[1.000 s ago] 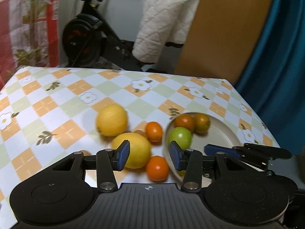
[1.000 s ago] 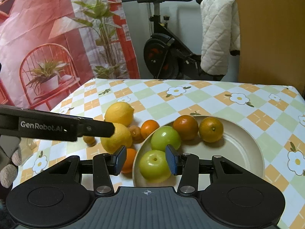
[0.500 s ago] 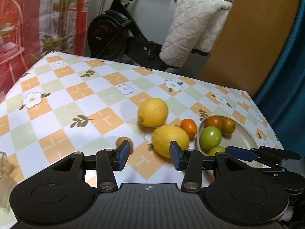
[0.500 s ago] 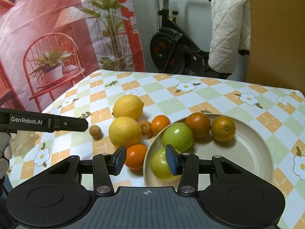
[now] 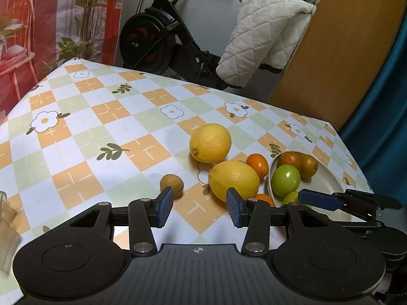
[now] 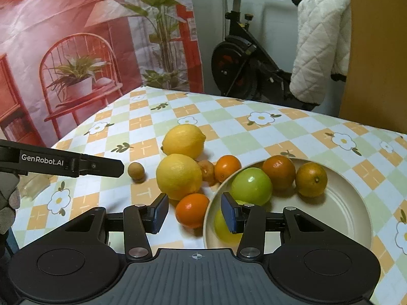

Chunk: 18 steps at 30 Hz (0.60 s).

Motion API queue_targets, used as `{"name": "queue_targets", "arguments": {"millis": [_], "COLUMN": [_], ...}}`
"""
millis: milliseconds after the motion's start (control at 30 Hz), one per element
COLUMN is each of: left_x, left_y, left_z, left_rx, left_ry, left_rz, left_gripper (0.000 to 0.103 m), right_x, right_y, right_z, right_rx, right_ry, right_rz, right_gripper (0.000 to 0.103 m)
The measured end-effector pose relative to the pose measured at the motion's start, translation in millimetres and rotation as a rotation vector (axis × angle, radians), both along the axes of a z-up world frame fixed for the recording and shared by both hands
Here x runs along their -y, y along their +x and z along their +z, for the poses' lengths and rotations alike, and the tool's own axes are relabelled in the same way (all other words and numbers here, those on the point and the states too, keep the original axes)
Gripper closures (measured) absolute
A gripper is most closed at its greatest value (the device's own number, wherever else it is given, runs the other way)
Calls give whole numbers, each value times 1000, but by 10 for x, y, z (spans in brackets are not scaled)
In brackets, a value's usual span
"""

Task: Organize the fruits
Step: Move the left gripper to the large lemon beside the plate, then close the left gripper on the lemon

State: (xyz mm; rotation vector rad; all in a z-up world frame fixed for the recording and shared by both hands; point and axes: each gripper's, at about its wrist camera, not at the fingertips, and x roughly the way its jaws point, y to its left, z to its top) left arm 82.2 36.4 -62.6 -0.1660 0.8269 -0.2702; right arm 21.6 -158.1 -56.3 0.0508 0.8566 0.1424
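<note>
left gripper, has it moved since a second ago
Yes. In the left wrist view the left gripper sat over the oranges beside the plate; now it has shifted left, framing bare tablecloth near the small brown fruit, nothing between its fingers.

A table (image 5: 84,137) under a checked cloth of orange, green and white squares with flowers fills the foreground. Behind it stands a black exercise bike (image 6: 244,58) with a white quilted cover (image 5: 264,43) draped over it. A red backdrop (image 6: 63,38) printed with a chair and potted plants hangs at the left, a tan wooden panel (image 5: 338,58) and a teal curtain (image 5: 389,117) at the right
</note>
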Motion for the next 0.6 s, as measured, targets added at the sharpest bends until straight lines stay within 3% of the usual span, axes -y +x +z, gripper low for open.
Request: {"name": "queue_targets", "arguments": {"millis": [267,600], "left_x": [-100,63], "left_y": [61,315], "left_z": [-10,-26], "left_rx": [-10,-7], "left_ry": [-30,-70], "left_rz": [10,-100], "left_gripper": [55,50], "right_x": [-156,-323], "right_y": [126,431], "right_z": [-45,-201], "right_rx": [-15,-31], "right_ry": [-24,-85], "right_rz": [54,101], "right_gripper": [61,56]}}
